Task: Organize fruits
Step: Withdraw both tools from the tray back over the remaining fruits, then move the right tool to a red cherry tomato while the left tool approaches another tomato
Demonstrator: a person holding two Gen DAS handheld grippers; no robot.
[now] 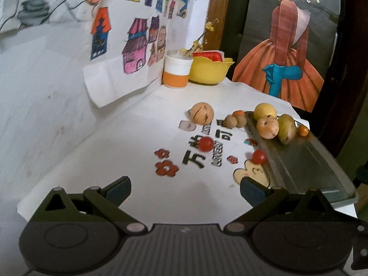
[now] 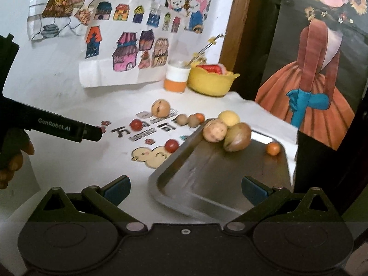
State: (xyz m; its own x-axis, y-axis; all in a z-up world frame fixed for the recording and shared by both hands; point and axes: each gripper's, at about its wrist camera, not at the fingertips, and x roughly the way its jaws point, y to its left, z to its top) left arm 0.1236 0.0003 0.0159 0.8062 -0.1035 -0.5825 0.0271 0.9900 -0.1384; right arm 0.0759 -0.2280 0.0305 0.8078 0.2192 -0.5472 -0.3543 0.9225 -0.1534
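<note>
The left gripper [image 1: 185,189] is held wide apart and empty above the white paper-covered tabletop [image 1: 128,142], its blue-padded fingertips [image 1: 118,189] framing bare paper and printed red flowers. The right gripper [image 2: 185,189] is likewise spread wide with nothing between its jaws, poised over the near end of the shallow rectangular steel tray [image 2: 195,184].

On the tray's far end four fruits are gathered: a round yellow fruit [image 2: 228,118], a speckled tan round fruit [image 2: 214,130], an oval olive-brown fruit [image 2: 237,137] and, apart from them, a small orange fruit [image 2: 273,148]. Loose on the paper lie two glossy red cherry tomatoes [image 1: 205,144], one just beside the tray's edge, a streaked beige round fruit [image 1: 202,112], and two fuzzy brown kiwis [image 1: 231,121] with a small orange one behind them.

The paper is smooth, printed with black characters and a yellow cartoon figure [image 1: 251,173]. At the back corner stand a white and orange cylindrical cup [image 1: 177,70] with a yellow-flowered twig and a scalloped yellow plastic bowl [image 1: 210,70] holding something red. Coloured house drawings [image 1: 135,46] are taped to the white wall; a picture of a figure in an orange dress [image 1: 285,53] leans by a wooden frame.

Only the right wrist view shows the left gripper from the side, a black body lettered in white, with the person's hand [image 2: 13,161] partly seen. The tray's brushed, reflective floor is seen best there too.
</note>
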